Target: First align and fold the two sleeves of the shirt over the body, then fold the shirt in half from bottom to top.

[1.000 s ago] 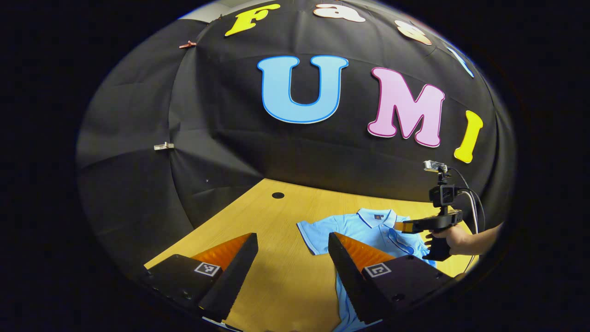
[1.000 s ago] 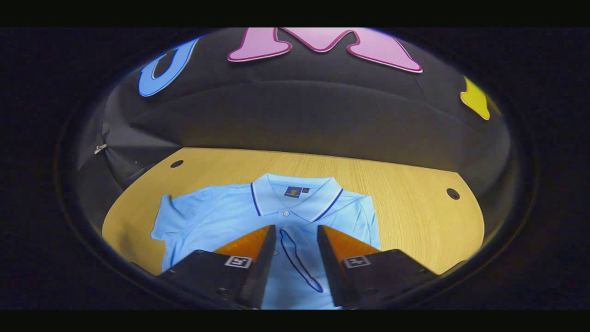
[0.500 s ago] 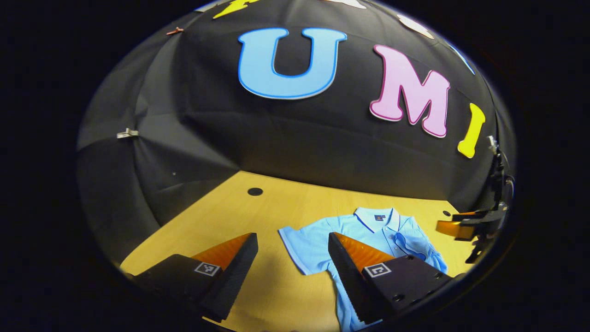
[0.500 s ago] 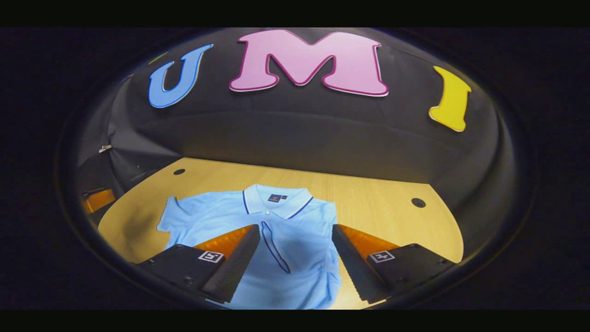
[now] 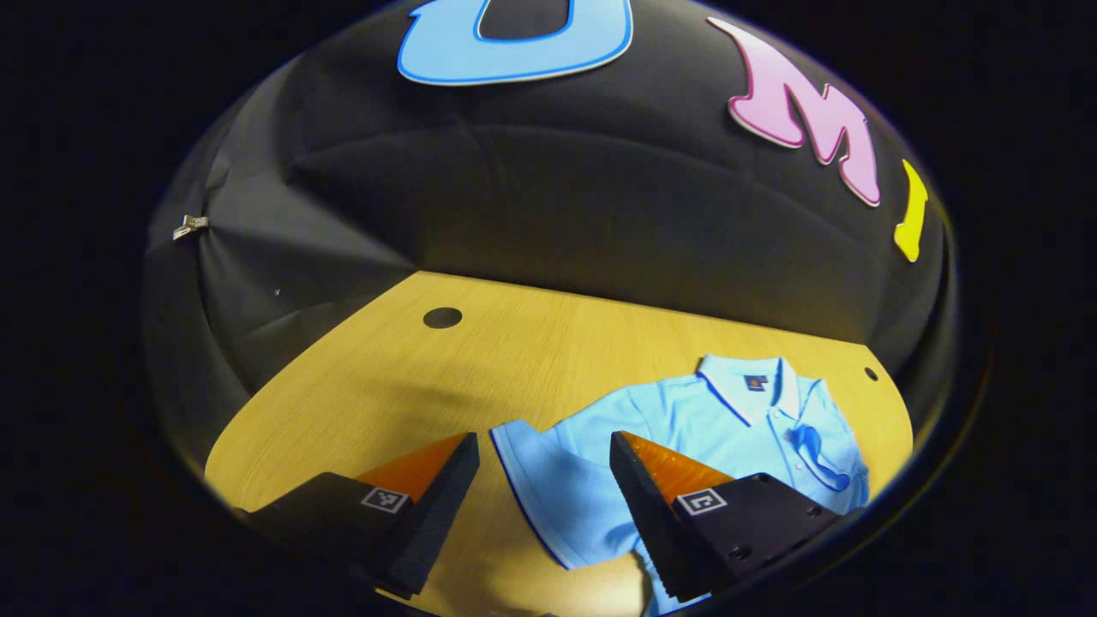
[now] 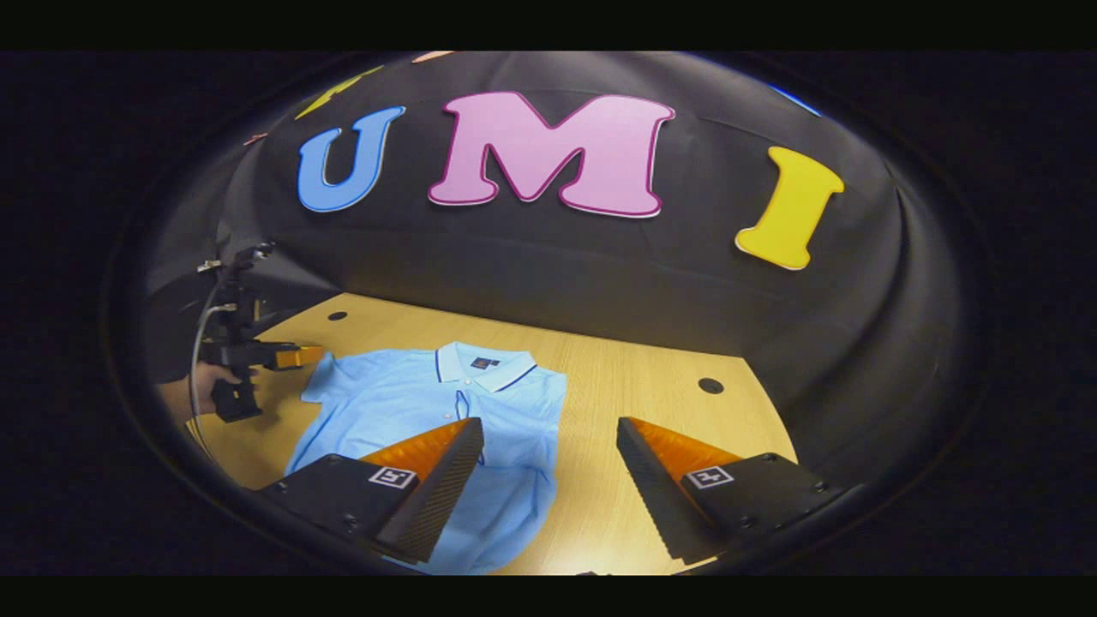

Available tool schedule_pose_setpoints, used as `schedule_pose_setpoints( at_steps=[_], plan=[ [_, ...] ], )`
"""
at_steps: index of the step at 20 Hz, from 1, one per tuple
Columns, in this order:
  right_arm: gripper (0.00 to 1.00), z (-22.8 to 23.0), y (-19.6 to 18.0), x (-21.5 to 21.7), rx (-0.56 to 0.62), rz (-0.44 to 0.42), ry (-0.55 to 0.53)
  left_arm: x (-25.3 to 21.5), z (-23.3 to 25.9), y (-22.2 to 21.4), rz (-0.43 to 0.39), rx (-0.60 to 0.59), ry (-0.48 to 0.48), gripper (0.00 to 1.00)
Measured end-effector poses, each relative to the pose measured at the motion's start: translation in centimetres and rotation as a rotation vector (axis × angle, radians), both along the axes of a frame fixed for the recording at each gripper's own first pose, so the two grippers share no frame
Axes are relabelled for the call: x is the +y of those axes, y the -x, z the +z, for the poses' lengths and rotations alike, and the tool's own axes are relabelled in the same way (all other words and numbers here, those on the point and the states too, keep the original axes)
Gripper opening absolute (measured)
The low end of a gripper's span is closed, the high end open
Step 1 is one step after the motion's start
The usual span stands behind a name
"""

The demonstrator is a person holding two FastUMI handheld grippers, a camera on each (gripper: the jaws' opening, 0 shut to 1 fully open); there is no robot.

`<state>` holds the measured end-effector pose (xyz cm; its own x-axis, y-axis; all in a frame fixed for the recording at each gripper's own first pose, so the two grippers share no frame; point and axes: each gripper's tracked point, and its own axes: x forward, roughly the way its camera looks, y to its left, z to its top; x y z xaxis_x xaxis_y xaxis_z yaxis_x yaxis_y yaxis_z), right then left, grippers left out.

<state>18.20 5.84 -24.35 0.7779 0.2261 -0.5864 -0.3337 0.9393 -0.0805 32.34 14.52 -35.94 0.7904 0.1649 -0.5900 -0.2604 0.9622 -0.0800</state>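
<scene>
Both sets of jaws are spread wide with nothing between the fingers. The left gripper (image 5: 544, 446) hangs over the table (image 5: 360, 386), and in the left gripper view the gap between its fingers frames the hem of the shirt's outstretched sleeve (image 5: 536, 480), which lies flat on the wood just below. I can't tell if the fingertips touch the fabric; it looks like they sit a bit above it.

The right gripper (image 6: 548, 428) is released too, with bare table showing between its fingers. Its one finger (image 6: 428, 480) overlaps the shirt's side in the right gripper view, while the other finger (image 6: 677, 488) sits over plain wood.

The light blue shirt (image 6: 428, 403) lies face up on the table, collar (image 6: 482, 367) toward the black cloth wall (image 6: 548, 257). The other sleeve (image 5: 818, 450) is already folded in over the chest, so that side has a straight edge.

In the right gripper view, the left gripper (image 6: 296, 356) shows farther off, held by a hand (image 6: 210, 377), just beside the outstretched sleeve (image 6: 330, 377). A few round holes (image 5: 442, 318) dot the tabletop, well apart from the shirt.
</scene>
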Motion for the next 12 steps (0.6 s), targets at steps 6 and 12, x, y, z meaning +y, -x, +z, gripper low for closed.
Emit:
schedule_pose_setpoints(
  at_steps=[6,12],
  plan=[
    [0.98,0.7,3.2,-1.1,0.049,-0.005,0.002,1.5,-3.6,-2.1,0.009,0.079,0.014,0.98],
    [0.96,0.0,3.6,-1.8,0.074,-0.026,-0.003,0.3,-4.7,-2.9,-0.064,0.137,-0.040,0.92]
  ],
)
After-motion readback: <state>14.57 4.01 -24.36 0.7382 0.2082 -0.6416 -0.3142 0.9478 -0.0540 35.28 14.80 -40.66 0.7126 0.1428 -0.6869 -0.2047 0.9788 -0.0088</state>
